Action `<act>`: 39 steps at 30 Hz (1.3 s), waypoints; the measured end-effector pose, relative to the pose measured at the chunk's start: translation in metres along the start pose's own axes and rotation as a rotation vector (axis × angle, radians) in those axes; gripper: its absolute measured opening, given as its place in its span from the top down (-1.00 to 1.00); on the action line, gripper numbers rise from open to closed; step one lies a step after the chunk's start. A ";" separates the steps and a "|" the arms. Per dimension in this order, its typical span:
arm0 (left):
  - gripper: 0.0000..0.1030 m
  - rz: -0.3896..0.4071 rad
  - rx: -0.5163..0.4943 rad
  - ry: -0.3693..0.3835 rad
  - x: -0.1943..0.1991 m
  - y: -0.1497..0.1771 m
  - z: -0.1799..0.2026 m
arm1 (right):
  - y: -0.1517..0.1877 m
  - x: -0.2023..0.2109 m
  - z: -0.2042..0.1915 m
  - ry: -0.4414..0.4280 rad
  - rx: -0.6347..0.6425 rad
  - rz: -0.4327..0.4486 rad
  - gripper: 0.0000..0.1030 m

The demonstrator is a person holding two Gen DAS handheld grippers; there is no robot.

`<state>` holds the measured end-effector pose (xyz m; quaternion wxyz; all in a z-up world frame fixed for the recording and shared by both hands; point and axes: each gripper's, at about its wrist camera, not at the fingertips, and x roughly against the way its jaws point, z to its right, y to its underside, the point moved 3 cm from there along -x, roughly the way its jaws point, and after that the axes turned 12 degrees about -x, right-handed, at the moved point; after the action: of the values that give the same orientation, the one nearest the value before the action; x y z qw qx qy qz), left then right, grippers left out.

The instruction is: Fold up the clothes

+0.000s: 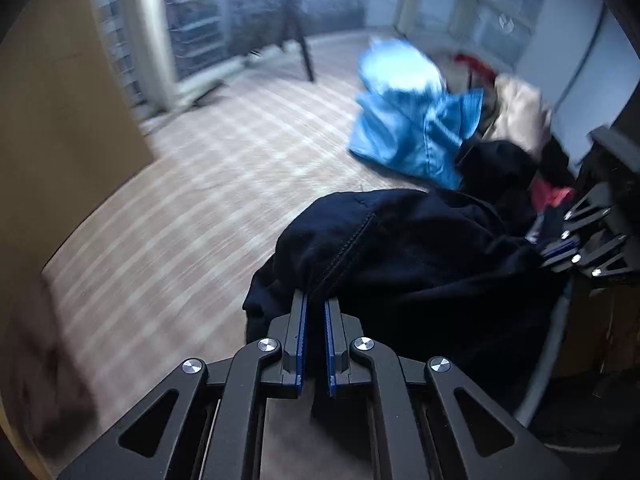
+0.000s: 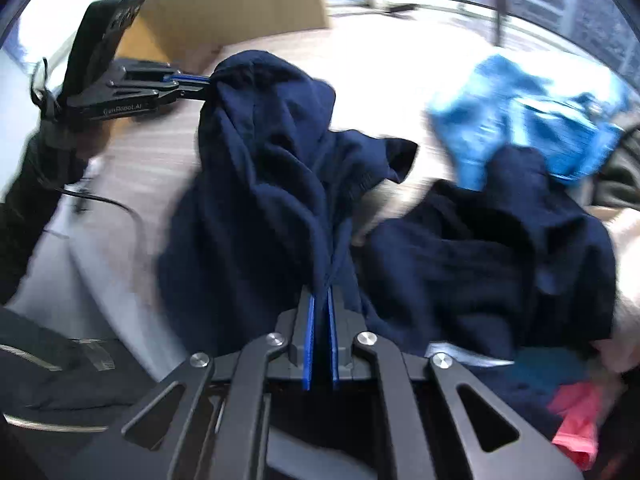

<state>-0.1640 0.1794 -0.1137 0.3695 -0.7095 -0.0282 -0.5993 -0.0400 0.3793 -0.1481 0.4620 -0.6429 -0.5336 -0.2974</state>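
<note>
Navy garment (image 2: 272,184) hangs bunched betw. both grippers, above wooden table (image 1: 168,216). Left gripper (image 1: 315,304) & right gripper (image 2: 322,296): jaws clamped on its cloth. Step, judged: lifting/spreading; next needs pulling edges apart, laying flat.

Matt navy cloth garment (image 2: 260,184), shiny blue fabric (image 1: 404,120), matt black tongs (image 2: 321,300) with bright metal screws.

Both grippers (image 1: 315,300) (image 2: 322,292): black linkage arms, silver screws, blue pads (image 2: 308,340); left (image 2: 202,86) has white lettering, thin black cable; dark sleeve (image 2: 24,184).
</note>
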 end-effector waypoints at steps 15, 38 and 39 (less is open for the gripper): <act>0.91 -0.094 0.364 -0.052 0.025 0.190 -0.012 | -0.038 -0.043 -0.108 -0.101 0.190 -0.054 0.00; 0.82 -0.019 0.231 -0.043 0.027 0.117 -0.005 | 0.003 0.120 0.082 0.485 -0.272 0.206 0.89; 0.82 -0.025 0.207 -0.023 0.017 0.105 0.000 | 0.014 0.126 0.101 0.554 -0.303 0.182 0.88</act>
<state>-0.1084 0.0962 -0.1500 0.4332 -0.6740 -0.1032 -0.5894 -0.0056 0.5233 -0.0819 0.5134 -0.6438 -0.2777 -0.4947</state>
